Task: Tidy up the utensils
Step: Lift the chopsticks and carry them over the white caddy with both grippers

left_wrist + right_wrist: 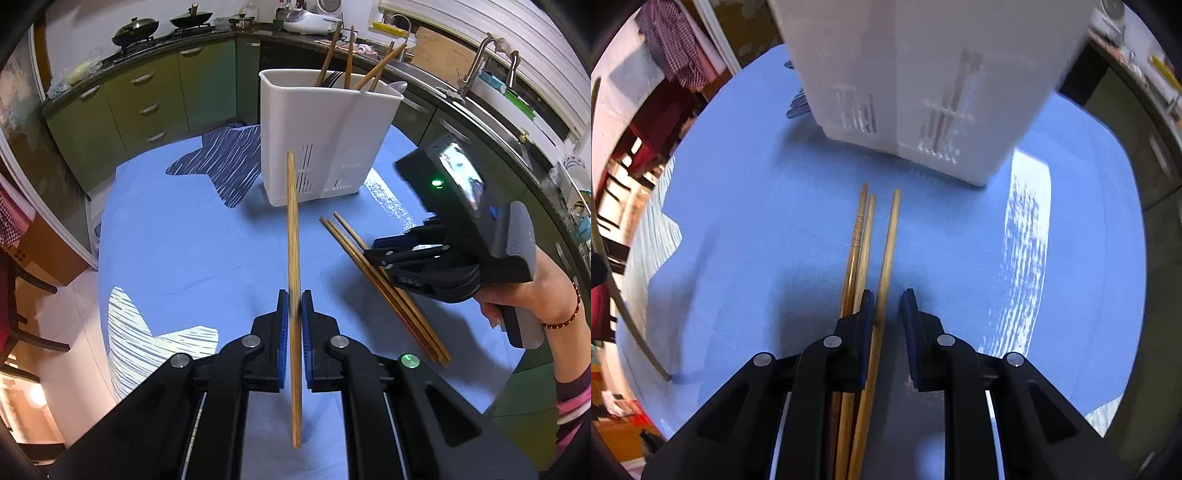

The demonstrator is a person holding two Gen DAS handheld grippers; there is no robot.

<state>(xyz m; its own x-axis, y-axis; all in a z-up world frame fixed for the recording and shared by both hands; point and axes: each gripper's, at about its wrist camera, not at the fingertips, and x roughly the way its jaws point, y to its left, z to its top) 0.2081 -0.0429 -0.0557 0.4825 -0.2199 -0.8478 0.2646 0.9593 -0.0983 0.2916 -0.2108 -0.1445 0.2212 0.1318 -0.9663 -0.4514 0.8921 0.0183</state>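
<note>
Your left gripper (294, 314) clamps one chopstick (293, 236) upright before the white holder (325, 140). Your right gripper (887, 314), jaws narrowly parted, straddles one of three chopsticks (866, 243) lying on the table (746, 229).

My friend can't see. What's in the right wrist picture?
The open right claw is low over three chopsticks lying on a blue cloth, one chopstick between its fingers. A white holder stands just beyond them.

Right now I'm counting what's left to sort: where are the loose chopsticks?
Three chopsticks lie together on the blue tablecloth, just in front of the white holder, with the open right claw over them.
</note>
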